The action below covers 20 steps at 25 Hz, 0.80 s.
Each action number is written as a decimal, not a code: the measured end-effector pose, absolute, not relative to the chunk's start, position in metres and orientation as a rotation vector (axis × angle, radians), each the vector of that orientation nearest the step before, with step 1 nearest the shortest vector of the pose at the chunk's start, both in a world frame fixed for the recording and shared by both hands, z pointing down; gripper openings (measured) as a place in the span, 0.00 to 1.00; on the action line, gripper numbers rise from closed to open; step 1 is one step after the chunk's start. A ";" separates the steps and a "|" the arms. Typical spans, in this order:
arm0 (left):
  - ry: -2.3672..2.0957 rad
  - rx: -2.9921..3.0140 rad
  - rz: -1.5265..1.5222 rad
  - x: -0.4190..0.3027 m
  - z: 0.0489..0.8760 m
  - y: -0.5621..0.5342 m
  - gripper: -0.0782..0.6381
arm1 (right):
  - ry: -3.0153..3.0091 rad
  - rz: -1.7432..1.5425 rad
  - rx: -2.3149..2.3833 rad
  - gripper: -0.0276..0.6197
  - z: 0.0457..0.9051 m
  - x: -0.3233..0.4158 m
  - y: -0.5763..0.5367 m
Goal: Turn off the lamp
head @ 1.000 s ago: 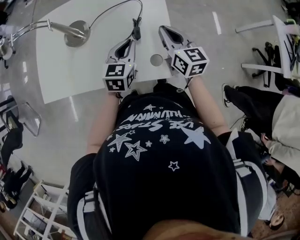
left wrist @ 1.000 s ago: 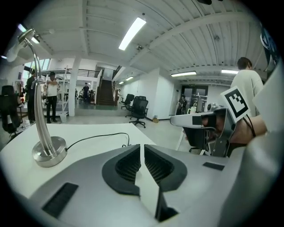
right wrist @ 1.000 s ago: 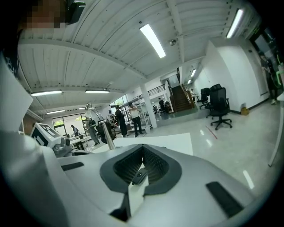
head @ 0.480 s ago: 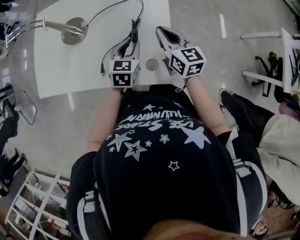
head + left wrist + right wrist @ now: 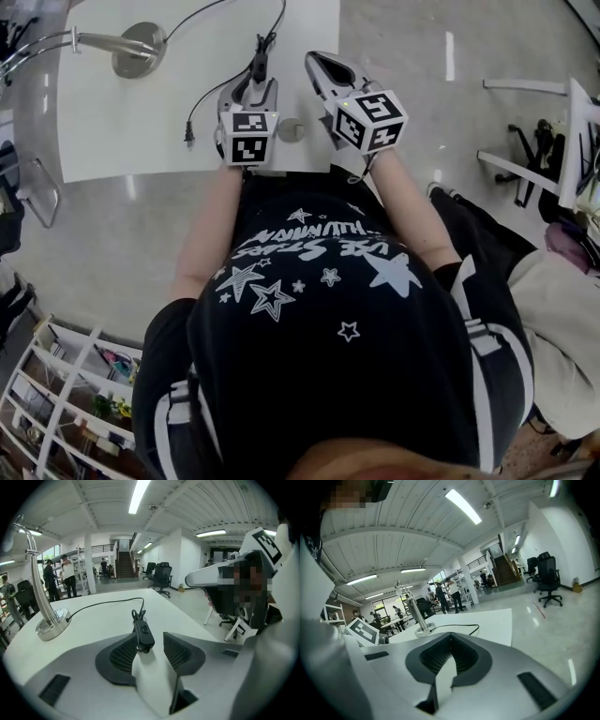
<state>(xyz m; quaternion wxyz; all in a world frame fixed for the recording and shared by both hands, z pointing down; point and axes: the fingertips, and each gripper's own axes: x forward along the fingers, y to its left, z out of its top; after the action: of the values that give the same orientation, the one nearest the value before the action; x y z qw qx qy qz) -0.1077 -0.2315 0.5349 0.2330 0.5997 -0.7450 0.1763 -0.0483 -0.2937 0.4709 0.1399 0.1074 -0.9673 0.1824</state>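
**White table and the items on it**

The white table [image 5: 112, 127] carries a round metal lamp base [image 5: 138, 51] at far left. Its black cord [image 5: 107, 601] runs right to an inline switch [image 5: 144, 632]. A loose plug [image 5: 188, 135] and a round disc [image 5: 292, 129] lie by the near edge.

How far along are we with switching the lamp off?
Probably done: the squeeze. The left gripper has just been opening its jaws, the cord switch between them unclamped. In hand: nothing; the right gripper is shut, empty. Left: confirming the lamp is off, which no view shows.

left gripper [image 5: 249, 87] jaws have just been opening, switch [image 5: 144, 637] between them; right gripper [image 5: 317, 62] jaws together.
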 end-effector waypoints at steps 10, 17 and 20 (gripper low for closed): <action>-2.066 1.534 0.546 -0.115 0.558 -0.236 0.34 | -2.771 0.516 0.197 0.05 0.482 -0.052 -0.297; -2.061 1.484 0.542 -0.120 0.559 -0.235 0.34 | -2.742 0.497 0.100 0.05 0.490 -0.062 -0.293; -2.054 1.487 0.539 -0.119 0.559 -0.235 0.31 | -2.717 0.478 0.022 0.05 0.495 -0.071 -0.287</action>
<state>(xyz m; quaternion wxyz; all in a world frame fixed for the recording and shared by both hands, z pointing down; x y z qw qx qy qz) -0.1194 -0.2345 0.5590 0.2711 0.5522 -0.7626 0.2001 -0.0715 -0.2869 0.4951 0.1903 0.0077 -0.9668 0.1701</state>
